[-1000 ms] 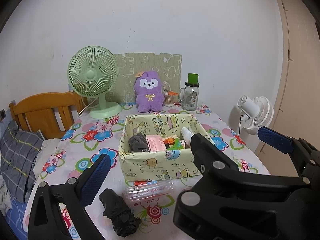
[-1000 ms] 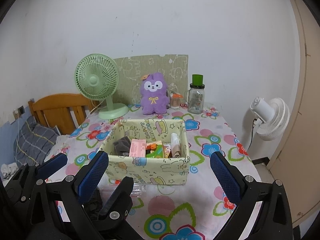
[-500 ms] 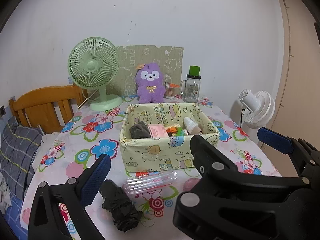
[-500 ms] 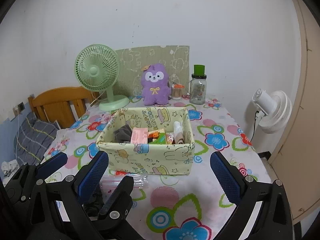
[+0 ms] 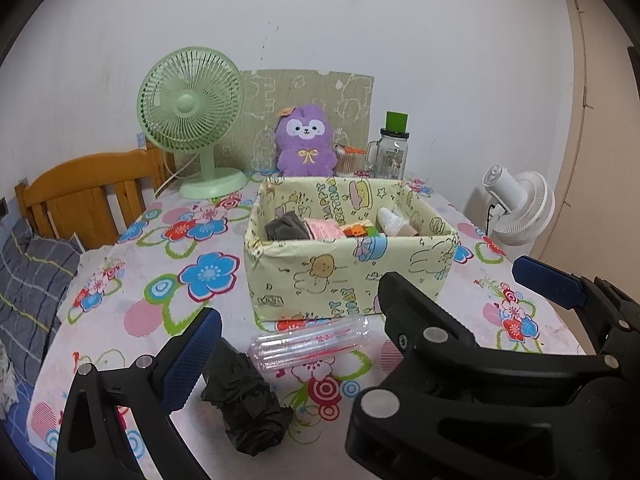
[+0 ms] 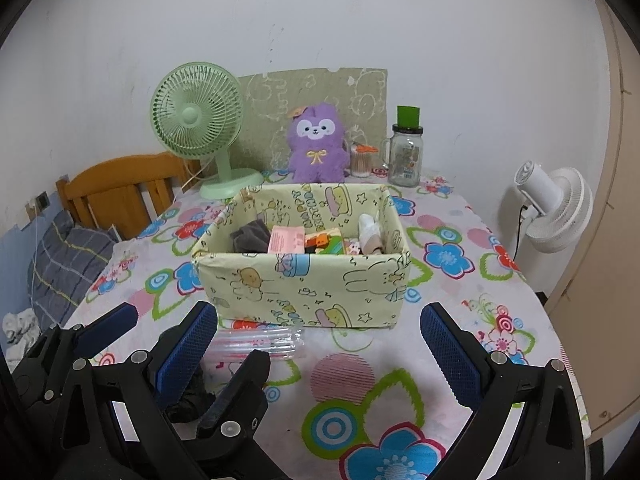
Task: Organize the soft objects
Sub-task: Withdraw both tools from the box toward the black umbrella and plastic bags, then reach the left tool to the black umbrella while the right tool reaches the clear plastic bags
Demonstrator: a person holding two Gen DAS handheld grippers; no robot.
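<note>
A clear plastic tube (image 5: 310,342) lies between your tools and the fabric box (image 5: 344,276), black cloth bundle (image 5: 244,400) near left. Your left tool (image 5: 360,300) and right tool (image 6: 320,344) hover low over the table (image 6: 452,236), both released.

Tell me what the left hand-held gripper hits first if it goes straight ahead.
Probably the clear plastic tube packet lying on the floral tablecloth, then the pale yellow cartoon-print fabric box just behind it. Depth is uncertain; the crumpled black cloth lies slightly left.

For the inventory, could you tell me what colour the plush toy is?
Purple, with a yellow bow: the purple plush toy shows best in the right wrist view.
</note>
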